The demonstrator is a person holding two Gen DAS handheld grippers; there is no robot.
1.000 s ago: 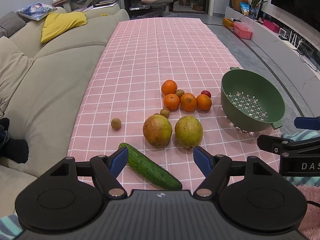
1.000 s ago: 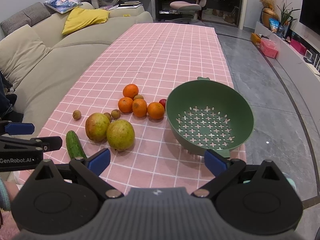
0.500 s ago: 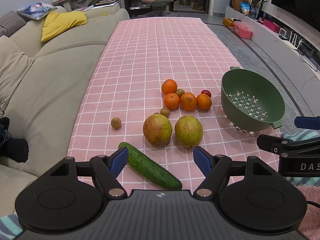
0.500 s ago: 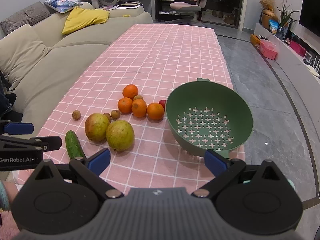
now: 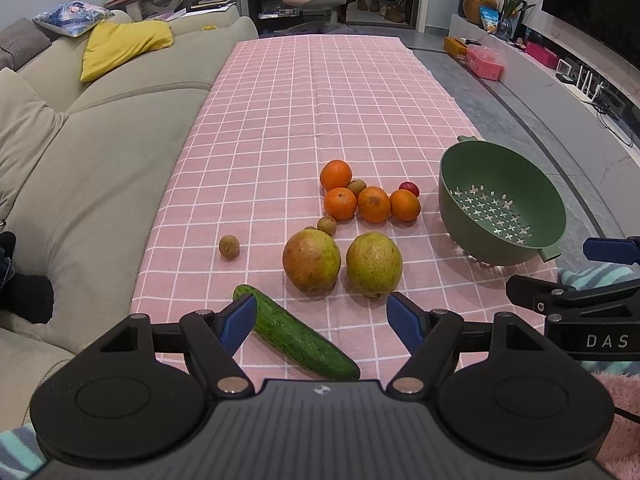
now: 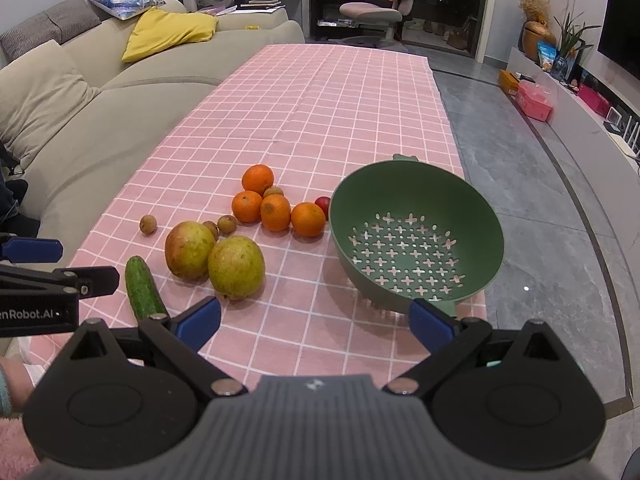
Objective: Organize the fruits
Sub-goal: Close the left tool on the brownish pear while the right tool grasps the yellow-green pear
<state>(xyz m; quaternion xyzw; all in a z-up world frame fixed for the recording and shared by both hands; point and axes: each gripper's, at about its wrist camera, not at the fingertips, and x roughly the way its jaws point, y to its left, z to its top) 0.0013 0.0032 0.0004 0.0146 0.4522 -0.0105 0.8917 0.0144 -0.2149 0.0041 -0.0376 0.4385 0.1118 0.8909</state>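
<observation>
Right wrist view shows your right gripper (image 6: 314, 320) and left gripper (image 5: 322, 318) with jaws apart, fruit loose left of the empty green colander (image 6: 416, 240); a glancing pinch could roll the round oranges (image 6: 275, 212) away.

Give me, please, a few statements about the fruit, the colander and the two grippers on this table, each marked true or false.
1. The green colander has no fruit in it. True.
2. Four oranges lie clustered on the pink checked tablecloth. True.
3. The left gripper is shut on the cucumber. False: its jaws stand open and hold nothing, and the cucumber lies on the cloth.
4. The small red fruit lies beside the cucumber. False: it lies next to the colander, at the far end of the fruit from the cucumber.
5. The right gripper has its jaws open and holds nothing. True.
</observation>
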